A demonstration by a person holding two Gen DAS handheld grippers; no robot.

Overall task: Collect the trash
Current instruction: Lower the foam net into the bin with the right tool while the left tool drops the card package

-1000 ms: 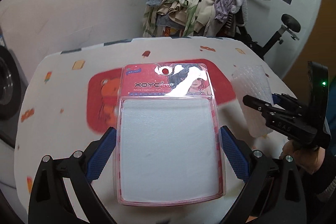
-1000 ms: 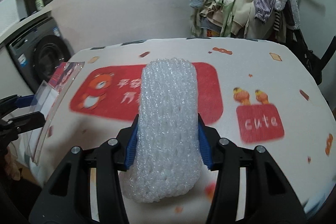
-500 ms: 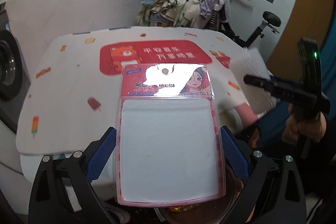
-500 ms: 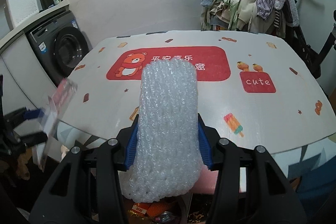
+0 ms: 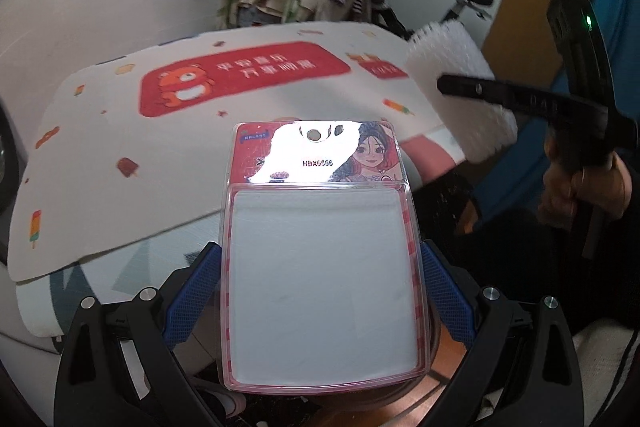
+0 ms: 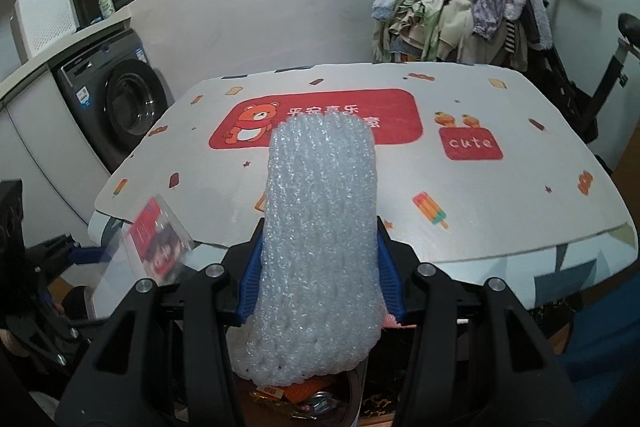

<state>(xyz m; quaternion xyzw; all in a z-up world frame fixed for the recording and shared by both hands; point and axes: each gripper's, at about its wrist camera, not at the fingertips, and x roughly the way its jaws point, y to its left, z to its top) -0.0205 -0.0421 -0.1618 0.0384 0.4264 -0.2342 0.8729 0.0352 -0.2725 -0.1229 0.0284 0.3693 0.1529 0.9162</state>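
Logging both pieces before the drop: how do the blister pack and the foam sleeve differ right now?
The blister pack is flat, rigid clear plastic with a red printed card; the foam sleeve is soft, white and netted. The pack is a wide square, the sleeve a long rounded tube. The left tongs hold the pack, the right tongs the sleeve. Both are clamped at their sides, off the table.

Your clear blister pack (image 5: pixel 322 259) fills the lower centre, held flat; the white foam sleeve (image 6: pixel 322 247) stands upright mid-frame.
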